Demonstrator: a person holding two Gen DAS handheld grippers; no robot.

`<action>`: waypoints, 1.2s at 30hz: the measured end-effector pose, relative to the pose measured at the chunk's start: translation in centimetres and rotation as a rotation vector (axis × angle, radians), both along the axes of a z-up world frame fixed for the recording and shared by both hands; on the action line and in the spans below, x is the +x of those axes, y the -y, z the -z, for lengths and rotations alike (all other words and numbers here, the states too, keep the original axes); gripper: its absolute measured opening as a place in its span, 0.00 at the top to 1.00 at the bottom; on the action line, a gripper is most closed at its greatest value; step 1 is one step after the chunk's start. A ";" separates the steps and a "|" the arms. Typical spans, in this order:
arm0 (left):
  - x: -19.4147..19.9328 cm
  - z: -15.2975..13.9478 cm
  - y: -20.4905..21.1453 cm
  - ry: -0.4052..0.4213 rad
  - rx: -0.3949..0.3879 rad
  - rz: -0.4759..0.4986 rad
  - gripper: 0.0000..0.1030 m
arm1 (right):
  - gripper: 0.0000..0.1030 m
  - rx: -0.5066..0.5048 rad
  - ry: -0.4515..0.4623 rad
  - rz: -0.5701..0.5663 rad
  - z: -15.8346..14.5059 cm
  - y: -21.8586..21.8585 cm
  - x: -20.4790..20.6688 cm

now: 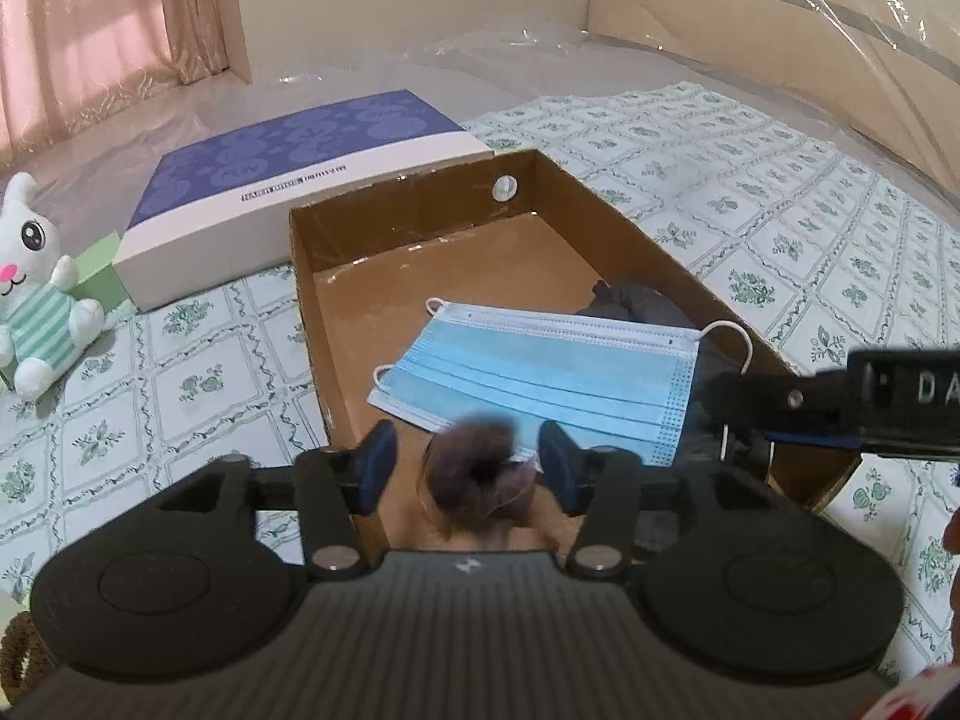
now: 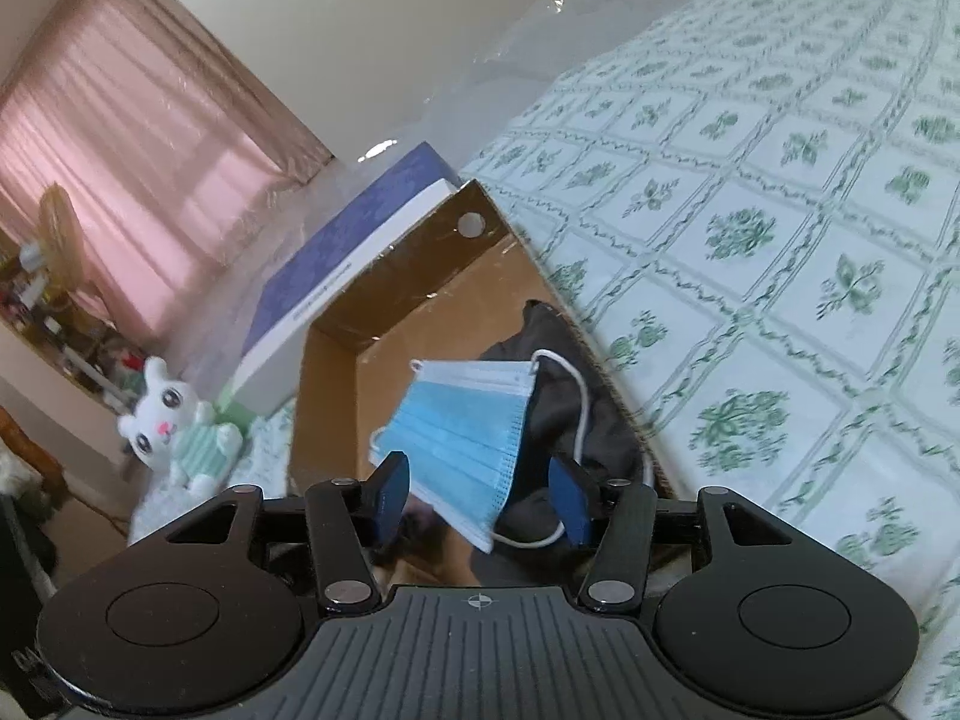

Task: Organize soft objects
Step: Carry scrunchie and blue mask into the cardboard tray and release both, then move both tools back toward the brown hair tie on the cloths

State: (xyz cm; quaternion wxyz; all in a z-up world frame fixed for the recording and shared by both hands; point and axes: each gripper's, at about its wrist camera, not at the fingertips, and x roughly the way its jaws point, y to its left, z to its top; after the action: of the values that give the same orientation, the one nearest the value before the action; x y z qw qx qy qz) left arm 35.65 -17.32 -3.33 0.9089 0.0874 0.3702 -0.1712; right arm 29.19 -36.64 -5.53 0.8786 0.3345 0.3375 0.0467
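An open cardboard box (image 1: 312,276) (image 2: 327,324) lies on the patterned bed sheet. Inside it a blue face mask (image 1: 540,372) (image 2: 462,438) lies partly over a dark cloth (image 1: 636,300) (image 2: 558,396). My left gripper (image 1: 468,468) is open over the box's near end, with a fuzzy brown soft object (image 1: 480,468) between its fingers, untouched by the pads. My right gripper (image 2: 480,498) is open above the mask's near corner; it shows from the side in the left wrist view (image 1: 840,402). A white plush bunny (image 1: 36,294) (image 2: 174,426) sits left of the box.
A purple and white flat box (image 1: 288,180) (image 2: 336,264) lies behind the cardboard box, with a green block (image 1: 99,270) at its left. Pink curtains (image 1: 90,30) hang at the back left. Clear plastic sheeting (image 1: 780,30) covers the headboard and far mattress.
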 end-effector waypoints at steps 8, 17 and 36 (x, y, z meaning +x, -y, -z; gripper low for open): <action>-1.0 -0.4 -1.1 -0.021 0.000 -0.024 0.46 | 0.49 -0.122 0.018 -0.037 -0.8 -0.8 -0.8; -3.3 -1.9 -2.9 -0.025 -0.016 -0.072 0.46 | 0.49 -0.152 0.028 -0.055 -1.7 -1.3 -1.9; -12.7 -6.2 -9.6 -0.002 -0.050 -0.210 0.46 | 0.49 -0.216 0.095 -0.165 -4.7 -5.1 -7.6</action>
State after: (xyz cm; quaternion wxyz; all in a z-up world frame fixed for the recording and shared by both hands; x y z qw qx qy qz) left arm 22.96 -7.68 2.84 0.9232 0.0252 0.3740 -0.0845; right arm 21.60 -31.55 -0.83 0.9177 0.2064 0.3249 0.0979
